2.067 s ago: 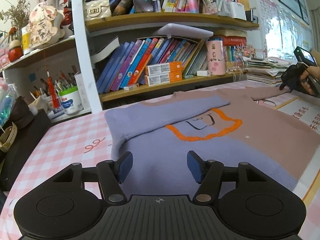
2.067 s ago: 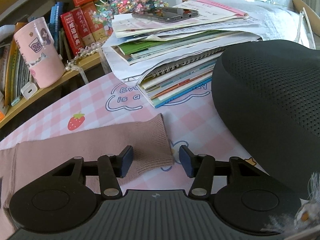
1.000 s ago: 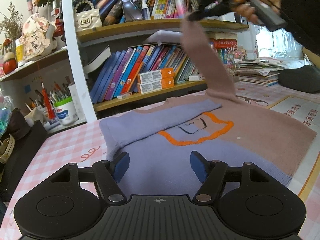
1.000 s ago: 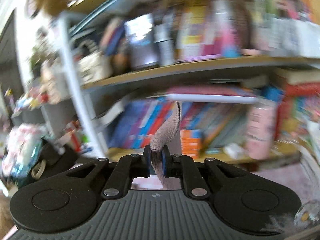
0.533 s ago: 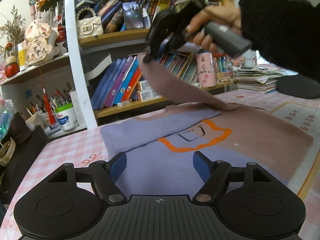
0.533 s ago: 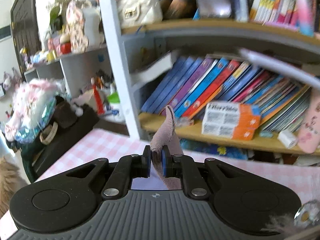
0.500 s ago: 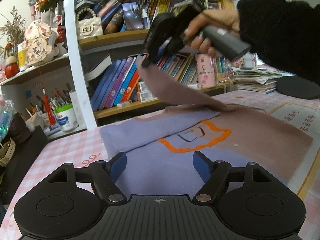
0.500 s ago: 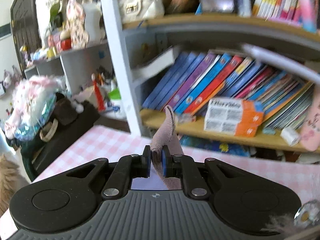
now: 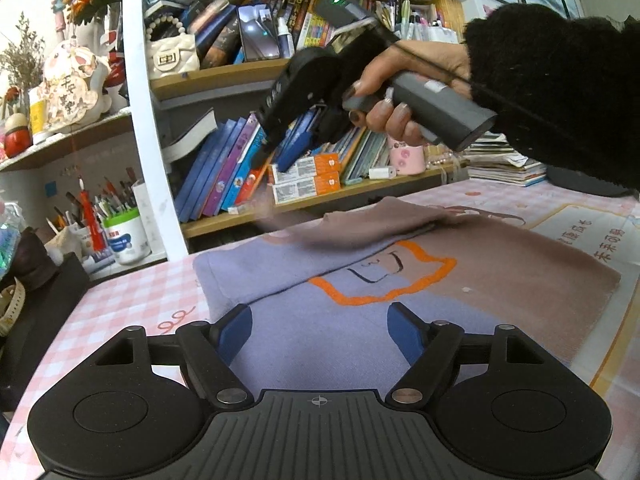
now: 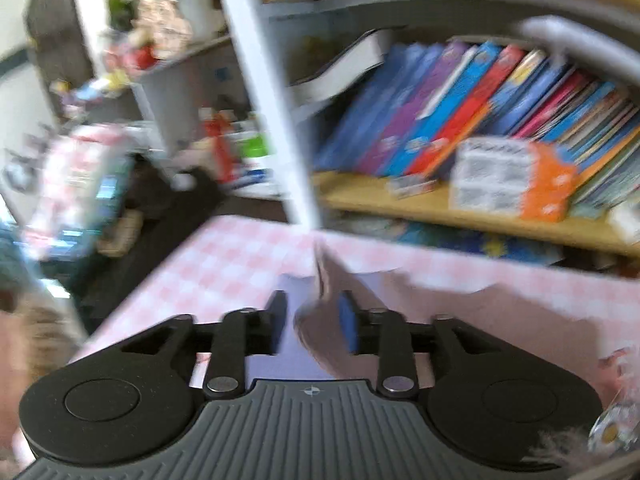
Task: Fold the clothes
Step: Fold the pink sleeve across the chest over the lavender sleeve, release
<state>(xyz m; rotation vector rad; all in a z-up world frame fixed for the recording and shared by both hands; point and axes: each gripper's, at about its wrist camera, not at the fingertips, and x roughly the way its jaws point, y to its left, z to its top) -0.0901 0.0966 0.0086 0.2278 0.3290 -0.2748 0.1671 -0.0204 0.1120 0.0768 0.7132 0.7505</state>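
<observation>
Above the sweater (image 9: 400, 280), right gripper (image 9: 272, 162) parted, sleeve (image 9: 360, 224) loose.

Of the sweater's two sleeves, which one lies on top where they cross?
The brown sleeve: it drapes over the lavender sleeve, which lies flat beneath it on the sweater. The right gripper hangs open above it.

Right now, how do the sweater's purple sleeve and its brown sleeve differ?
The purple knit sleeve lies flat, folded across the sweater's chest; the brown knit sleeve is blurred, apparently falling. The purple one sits near the open left tool; the brown one sits under the open right tool. Both cross the sweater's front.
</observation>
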